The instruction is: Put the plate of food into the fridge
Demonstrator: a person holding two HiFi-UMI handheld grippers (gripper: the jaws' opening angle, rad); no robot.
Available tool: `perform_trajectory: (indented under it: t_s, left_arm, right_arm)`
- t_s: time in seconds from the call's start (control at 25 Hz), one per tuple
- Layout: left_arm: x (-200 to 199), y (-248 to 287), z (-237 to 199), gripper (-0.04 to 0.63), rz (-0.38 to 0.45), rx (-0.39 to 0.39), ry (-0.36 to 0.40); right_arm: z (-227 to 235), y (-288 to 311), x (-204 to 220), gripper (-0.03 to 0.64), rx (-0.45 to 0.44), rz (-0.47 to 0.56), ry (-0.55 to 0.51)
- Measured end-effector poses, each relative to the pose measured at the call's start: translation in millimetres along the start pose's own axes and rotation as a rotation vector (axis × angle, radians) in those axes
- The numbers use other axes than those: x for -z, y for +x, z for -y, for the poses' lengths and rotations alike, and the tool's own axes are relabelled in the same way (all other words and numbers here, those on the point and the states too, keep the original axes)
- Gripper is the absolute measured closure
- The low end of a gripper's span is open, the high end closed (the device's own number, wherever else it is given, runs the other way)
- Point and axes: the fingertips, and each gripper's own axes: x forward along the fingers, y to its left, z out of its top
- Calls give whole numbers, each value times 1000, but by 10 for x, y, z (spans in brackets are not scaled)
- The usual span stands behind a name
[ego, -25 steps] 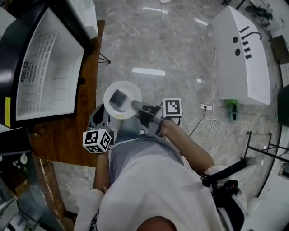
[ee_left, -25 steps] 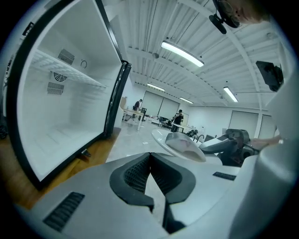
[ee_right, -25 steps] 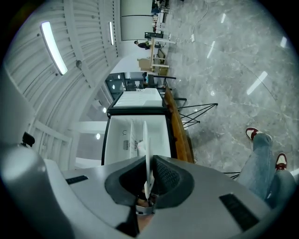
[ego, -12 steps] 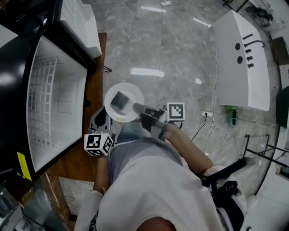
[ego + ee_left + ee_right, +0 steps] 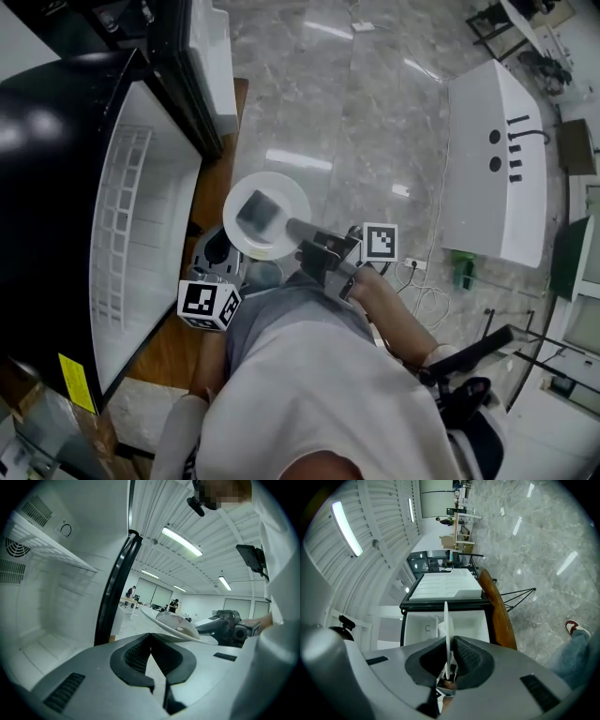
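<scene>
A white plate (image 5: 272, 217) with a dark piece of food (image 5: 254, 212) hangs level in front of the open fridge (image 5: 141, 234). My right gripper (image 5: 302, 236) is shut on the plate's near rim. In the right gripper view the plate (image 5: 446, 625) stands edge-on between the pads, with the fridge's white inside (image 5: 422, 625) behind it. My left gripper (image 5: 217, 251) sits low beside the plate with its jaws shut and nothing in them. The left gripper view shows the fridge's wire shelf (image 5: 51, 550) at left and the plate (image 5: 171, 624) at right.
The fridge stands on a wooden table (image 5: 225, 173), its door (image 5: 211, 66) swung out at the top. A white cabinet (image 5: 492, 159) stands at right on the marble floor. A power strip with cables (image 5: 414, 266) lies near my right arm.
The view has closed in on the fridge, whose opening now fills more of the left side. The plate stays in the right gripper and has come nearer the opening.
</scene>
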Motion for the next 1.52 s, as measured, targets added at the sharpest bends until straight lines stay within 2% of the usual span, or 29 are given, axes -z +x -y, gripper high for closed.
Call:
perform_trajectory:
  t_s: [0.12,0.24,0.32,0.4,0.52,0.76,1.08,1.2,1.36,1.52]
  left_arm:
    - [-241,-254,-170,577,41,-20,-9]
    - [-135,-450,-721,577,84,-61,-29]
    - [-251,-376,-1161,577,103,-87,-39]
    - [-566,-343,-1504,577,121,-125,-54]
    - [-919,-521,-1686,577,157,-218,-82]
    - [-1156,-780,-1976,577,267,-441,-114]
    - [-1186,-1368,-2129,577,371,-779,-162]
    - [-1139,-1519,-2072,577,387,-823,-198]
    - [-1087,-1723,-1968,575,377,-912,-180]
    - [-1106,-1722,-1743,577,344,-903,-152]
  right_arm:
    - [-248,314,127,580,-5,-43,-17]
    - [-46,892,256,580,-1,-105,-35]
    - [-20,1360,106,580,-4,-137,-33]
    - [-226,1794,-54,580,-16,-175,-23]
    - [-529,2140,-32,580,-32,-269,-29]
    - [-782,2677,111,580,-80,-535,-63]
    - [-993,3264,567,580,-98,-849,-52]
    - [-982,3367,739,580,-67,-887,-88]
    - [-975,3496,971,580,-44,-954,-82]
    - [-987,3580,1136,580,-28,-990,-83]
